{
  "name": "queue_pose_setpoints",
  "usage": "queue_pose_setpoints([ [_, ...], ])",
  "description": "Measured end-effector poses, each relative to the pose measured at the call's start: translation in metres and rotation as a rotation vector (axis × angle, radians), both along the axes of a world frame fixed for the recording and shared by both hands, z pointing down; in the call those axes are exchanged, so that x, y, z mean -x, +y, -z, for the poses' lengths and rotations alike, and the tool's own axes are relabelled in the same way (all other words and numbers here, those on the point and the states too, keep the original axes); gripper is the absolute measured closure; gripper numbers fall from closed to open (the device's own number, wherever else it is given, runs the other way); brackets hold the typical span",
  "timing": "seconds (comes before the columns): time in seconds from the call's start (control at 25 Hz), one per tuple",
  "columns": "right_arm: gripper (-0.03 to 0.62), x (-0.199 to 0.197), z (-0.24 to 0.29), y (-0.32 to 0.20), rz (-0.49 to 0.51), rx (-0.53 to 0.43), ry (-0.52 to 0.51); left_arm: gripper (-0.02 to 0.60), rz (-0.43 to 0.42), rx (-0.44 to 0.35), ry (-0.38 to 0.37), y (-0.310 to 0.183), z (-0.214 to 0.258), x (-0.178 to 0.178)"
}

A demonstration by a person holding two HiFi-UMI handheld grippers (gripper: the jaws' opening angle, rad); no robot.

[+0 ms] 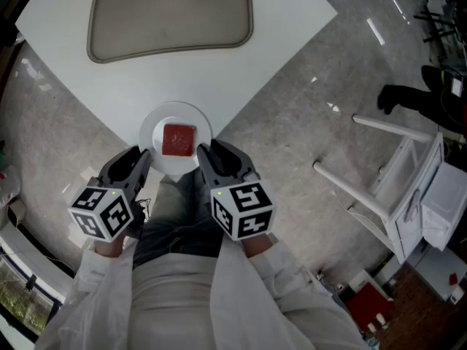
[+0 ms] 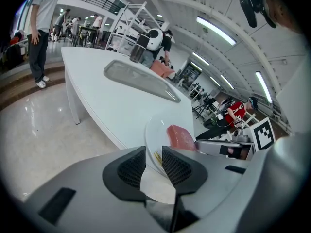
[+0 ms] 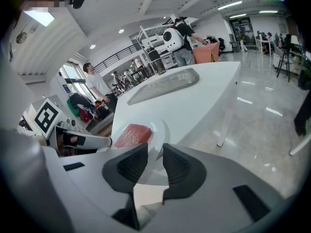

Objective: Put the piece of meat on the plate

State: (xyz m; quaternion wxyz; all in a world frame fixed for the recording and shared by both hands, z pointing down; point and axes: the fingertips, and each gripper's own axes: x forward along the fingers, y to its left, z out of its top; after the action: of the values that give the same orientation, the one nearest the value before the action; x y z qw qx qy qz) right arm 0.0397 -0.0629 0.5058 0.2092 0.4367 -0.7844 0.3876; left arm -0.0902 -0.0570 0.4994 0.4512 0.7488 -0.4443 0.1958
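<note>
Red square piece of meat (image 1: 179, 139) lies at the centre of the round white plate (image 1: 155, 133), at the near corner of the white table (image 1: 292, 20). Your left gripper (image 1: 144, 157) clamps the plate's left rim between nearly closed jaws. Your right gripper (image 1: 203, 154) clamps the right rim likewise.

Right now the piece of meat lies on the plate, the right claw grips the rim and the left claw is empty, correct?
No: the left claw is not empty. The left gripper view shows its jaws shut on the plate as well. The piece of meat lies on the plate and the right claw grips the rim.
</note>
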Motion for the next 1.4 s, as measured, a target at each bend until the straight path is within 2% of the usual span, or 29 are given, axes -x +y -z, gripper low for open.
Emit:
queue_pose_setpoints([
  [0.48,0.508,0.0021,-0.0002,-0.0008,-0.005,-0.014,0.034,0.488,0.002,-0.025,-0.036,-0.0012,-0.0013,0.0013],
  [0.92,0.508,-0.0004,-0.0011,0.0001,-0.012,0.005,0.064,0.488,0.041,-0.01,-0.004,-0.0009,-0.0018,-0.0008],
  [1.4,0.508,-0.0014,0.0013,0.0021,-0.014,0.036,0.081,0.489,0.017,0.008,0.006,0.0019,0.0017,-0.0003],
])
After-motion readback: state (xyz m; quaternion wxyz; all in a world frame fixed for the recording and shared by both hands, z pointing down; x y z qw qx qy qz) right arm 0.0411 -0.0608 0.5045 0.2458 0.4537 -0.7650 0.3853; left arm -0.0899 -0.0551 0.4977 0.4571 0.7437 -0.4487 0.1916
